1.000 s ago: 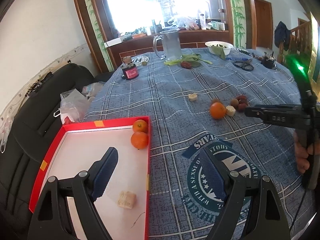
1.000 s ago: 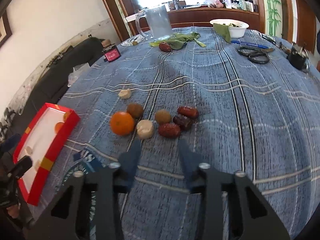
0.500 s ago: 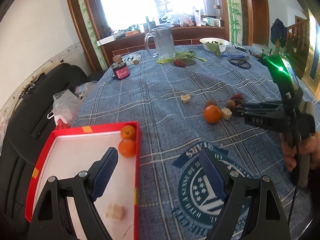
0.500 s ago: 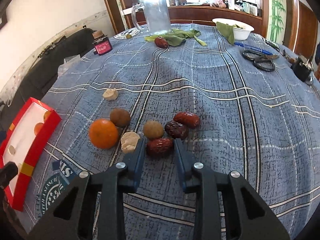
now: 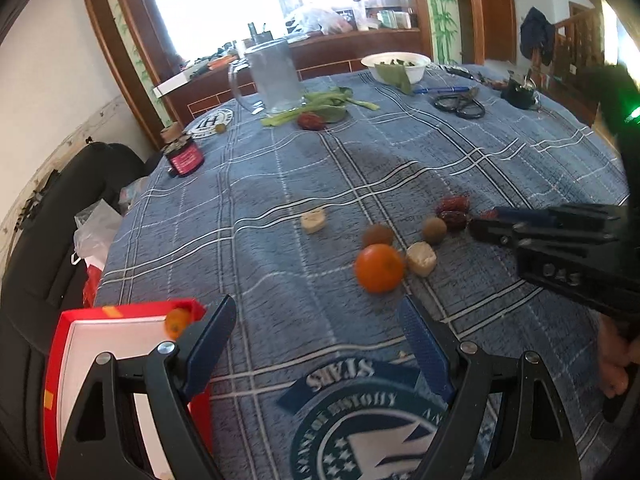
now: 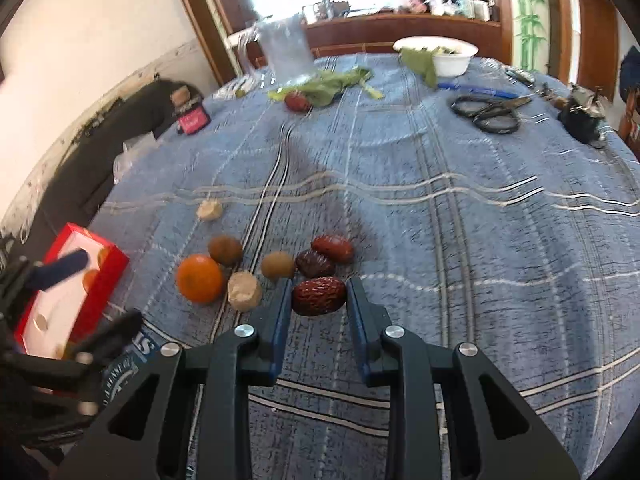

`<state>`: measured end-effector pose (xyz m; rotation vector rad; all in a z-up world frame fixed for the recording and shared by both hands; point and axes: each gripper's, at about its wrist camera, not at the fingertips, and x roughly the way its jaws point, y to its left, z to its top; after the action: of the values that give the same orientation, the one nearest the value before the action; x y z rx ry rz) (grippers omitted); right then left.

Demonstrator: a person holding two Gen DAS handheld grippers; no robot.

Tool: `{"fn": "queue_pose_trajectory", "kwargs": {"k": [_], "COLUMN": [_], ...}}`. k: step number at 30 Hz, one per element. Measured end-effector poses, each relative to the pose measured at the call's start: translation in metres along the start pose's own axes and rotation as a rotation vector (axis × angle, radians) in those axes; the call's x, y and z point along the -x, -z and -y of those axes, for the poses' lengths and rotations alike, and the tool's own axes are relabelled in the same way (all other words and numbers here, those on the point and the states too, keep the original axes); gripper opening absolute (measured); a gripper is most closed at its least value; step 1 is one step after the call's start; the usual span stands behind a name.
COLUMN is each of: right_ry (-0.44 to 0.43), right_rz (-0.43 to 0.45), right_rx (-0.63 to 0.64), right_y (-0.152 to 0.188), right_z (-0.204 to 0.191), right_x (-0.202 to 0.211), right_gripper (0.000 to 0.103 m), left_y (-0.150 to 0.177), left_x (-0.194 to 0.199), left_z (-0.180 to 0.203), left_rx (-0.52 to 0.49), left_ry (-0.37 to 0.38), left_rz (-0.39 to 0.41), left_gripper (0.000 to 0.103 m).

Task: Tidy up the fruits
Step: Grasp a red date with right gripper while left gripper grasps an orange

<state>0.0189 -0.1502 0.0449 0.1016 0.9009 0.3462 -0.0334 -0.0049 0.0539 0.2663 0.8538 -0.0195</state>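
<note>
Two fingers of my right gripper (image 6: 318, 302) bracketed a red date (image 6: 319, 296) mid-counter, narrowly parted, not yet clamped; my left gripper (image 5: 316, 330) hung wide open, empty, beside the red tray (image 5: 60, 344) at the counter's left edge; next, squeeze, lift, carry trayward.

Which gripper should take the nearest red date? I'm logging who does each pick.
Right. The right gripper already straddles the red date, one finger on each side, not visibly clamped. The left gripper is open and empty, back near the red tray, away from the dates.
</note>
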Motion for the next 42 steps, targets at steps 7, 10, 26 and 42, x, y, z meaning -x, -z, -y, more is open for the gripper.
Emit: {"fn": "queue_pose_trajectory", "kwargs": {"k": [7, 10, 26, 42], "right_ry": [0.041, 0.045, 0.038, 0.066], "right_rz": [0.007, 0.004, 0.008, 0.129], "right_rx": [-0.037, -0.05, -0.093, -0.145], "right_y": [-0.003, -0.003, -0.005, -0.011], "right_z": [0.008, 0.011, 0.018, 0.031], "right_x": [0.003, 0.003, 0.004, 0.023], "right_gripper": [0.03, 0.03, 0.03, 0.029], "left_y": [-0.008, -0.011, -0.021, 0.0], "left_x": [-0.022, -0.035, -0.061, 0.035], "left_z": [0.01, 0.013, 0.018, -0.015], "left_rx": [-0.011, -0.012, 0.022, 0.076], "left_ry": [0.048, 0.055, 0.169, 0.072], "left_rz": [-0.064, -0.091, -0.124, 0.06], "left_gripper": [0.084, 0.083, 0.035, 0.034]}}
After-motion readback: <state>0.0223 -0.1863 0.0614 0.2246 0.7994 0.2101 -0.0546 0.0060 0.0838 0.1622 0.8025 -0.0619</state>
